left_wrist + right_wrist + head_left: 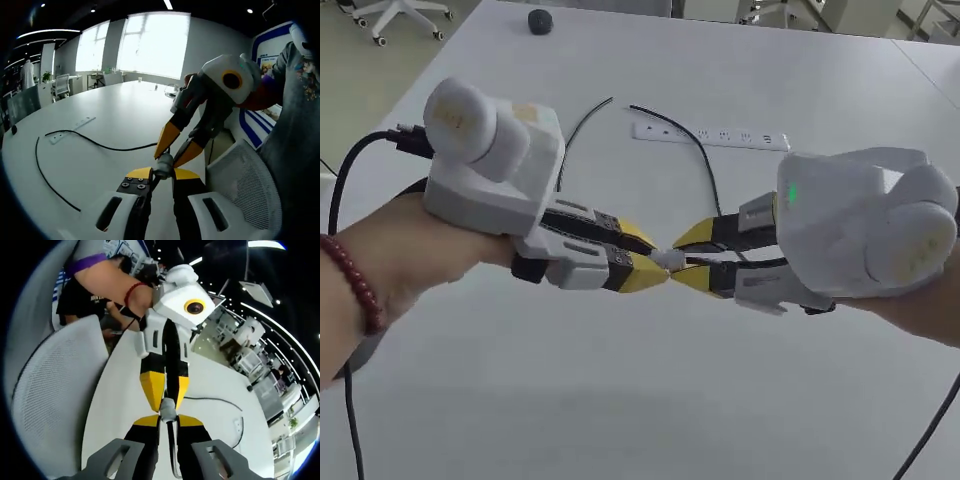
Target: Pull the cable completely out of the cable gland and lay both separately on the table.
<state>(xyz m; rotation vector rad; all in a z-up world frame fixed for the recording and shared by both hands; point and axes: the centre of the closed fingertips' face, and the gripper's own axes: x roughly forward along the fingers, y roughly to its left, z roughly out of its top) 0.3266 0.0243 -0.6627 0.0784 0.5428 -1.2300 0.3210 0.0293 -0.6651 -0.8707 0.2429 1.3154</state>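
Head view: my left gripper (658, 269) is clamped on the gland (670, 261) above the counter (620, 400). My right gripper (684, 258) pinches the cable (705, 160) just beside it; the cable trails far.

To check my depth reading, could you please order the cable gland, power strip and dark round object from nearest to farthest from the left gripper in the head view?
1. cable gland, right at the left gripper's tips.
2. power strip, mid-table, beyond both grippers.
3. dark round object, near the table's far edge.
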